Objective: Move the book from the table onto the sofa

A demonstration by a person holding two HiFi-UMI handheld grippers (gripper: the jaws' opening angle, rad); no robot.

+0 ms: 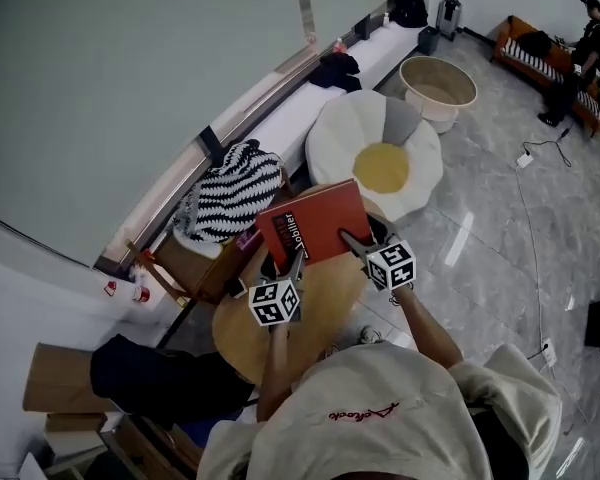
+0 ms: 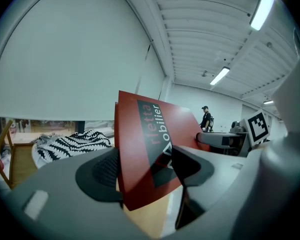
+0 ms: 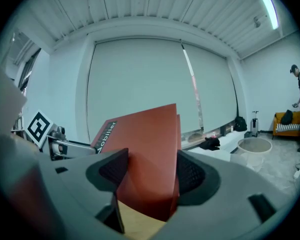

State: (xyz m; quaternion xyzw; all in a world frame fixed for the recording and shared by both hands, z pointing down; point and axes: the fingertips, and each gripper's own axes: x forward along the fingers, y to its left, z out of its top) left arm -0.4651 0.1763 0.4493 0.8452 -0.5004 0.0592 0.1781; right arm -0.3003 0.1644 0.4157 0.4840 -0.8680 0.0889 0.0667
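A red book [image 1: 315, 223] with a dark title strip is held lifted above the round wooden table [image 1: 320, 313]. My left gripper [image 1: 296, 260] is shut on its near left corner, and my right gripper [image 1: 352, 241] is shut on its near right edge. In the left gripper view the red book [image 2: 150, 149] sits clamped between the jaws of the left gripper [image 2: 142, 171]. The right gripper view shows the red book [image 3: 145, 154] pinched by the right gripper [image 3: 147, 171]. Beyond the book lies a white flower-shaped seat [image 1: 378, 158] with a yellow centre.
A black-and-white striped cushion [image 1: 225, 203] lies on a wooden chair left of the table. A long white bench [image 1: 310, 98] runs under the window. A round tub [image 1: 438, 86] stands further back. A person [image 1: 580, 58] stands by an orange bench at far right. Cardboard boxes [image 1: 55, 383] sit lower left.
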